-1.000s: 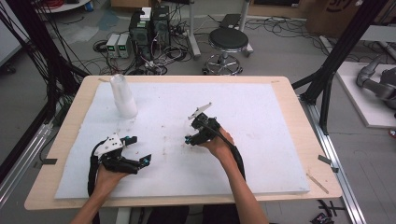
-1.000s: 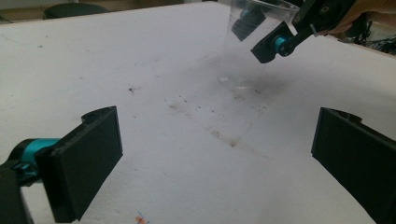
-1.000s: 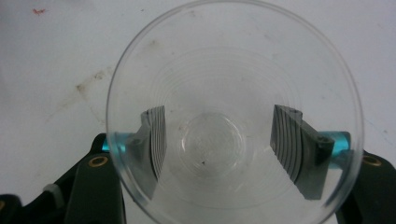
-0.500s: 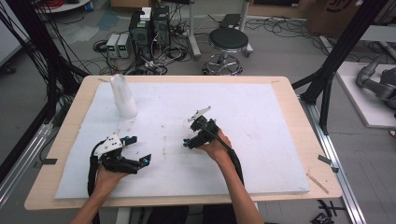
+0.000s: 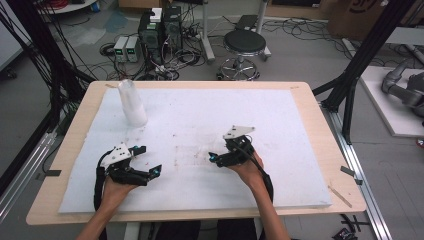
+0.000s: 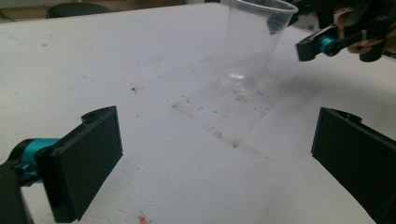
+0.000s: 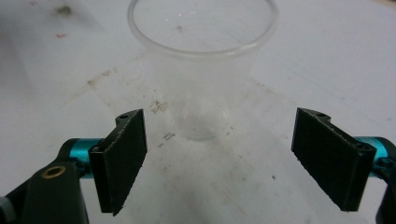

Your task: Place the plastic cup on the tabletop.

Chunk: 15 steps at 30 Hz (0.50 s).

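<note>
right tongs (image 7: 219, 158) level, jaws just opened, clear cup (image 7: 201, 70) ahead.

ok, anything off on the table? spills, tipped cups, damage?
Nothing tipped or spilled: the clear cup stands upright and empty. The only oddity is the dark specks and smudges on the white mat around the cup. It looks like grime, not a fresh spill.

Even, soft overhead light; faint shadows, slightly soft focus.

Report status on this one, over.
Left gripper open. Right gripper jaws just been opening, nothing between them. Clear cup upright on mat, just ahead. Nothing in the way.
</note>
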{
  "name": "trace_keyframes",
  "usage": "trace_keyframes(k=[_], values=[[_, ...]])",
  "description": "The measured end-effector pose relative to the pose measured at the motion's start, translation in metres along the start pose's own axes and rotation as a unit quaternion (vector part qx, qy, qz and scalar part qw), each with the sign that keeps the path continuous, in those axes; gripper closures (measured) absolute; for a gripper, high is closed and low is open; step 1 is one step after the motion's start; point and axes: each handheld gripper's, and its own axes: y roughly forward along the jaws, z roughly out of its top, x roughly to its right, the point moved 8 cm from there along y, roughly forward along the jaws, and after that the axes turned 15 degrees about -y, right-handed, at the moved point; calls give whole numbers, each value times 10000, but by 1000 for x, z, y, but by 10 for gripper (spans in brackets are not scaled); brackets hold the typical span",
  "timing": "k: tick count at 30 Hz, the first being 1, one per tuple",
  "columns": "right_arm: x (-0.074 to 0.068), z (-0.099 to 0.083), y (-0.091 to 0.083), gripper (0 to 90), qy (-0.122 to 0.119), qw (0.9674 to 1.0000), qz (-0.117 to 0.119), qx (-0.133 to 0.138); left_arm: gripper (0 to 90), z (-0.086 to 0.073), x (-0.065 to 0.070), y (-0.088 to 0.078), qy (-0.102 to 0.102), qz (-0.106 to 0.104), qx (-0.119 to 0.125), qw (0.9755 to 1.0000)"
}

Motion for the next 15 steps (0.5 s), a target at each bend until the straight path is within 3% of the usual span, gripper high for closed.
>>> trace_keyframes(k=[4, 8, 15], values=[[4, -12, -19, 184, -29, 9994, -149, 324, 18, 0, -1, 1, -7, 63, -23, 10000], [6, -27, -35, 184, 100, 9980, -298, 547, 18, 0, -1, 0, -3, 56, -35, 10000], [10, -49, -50, 185, 173, 9965, -515, 643, 18, 0, -2, 0, -16, 120, 40, 9999]])
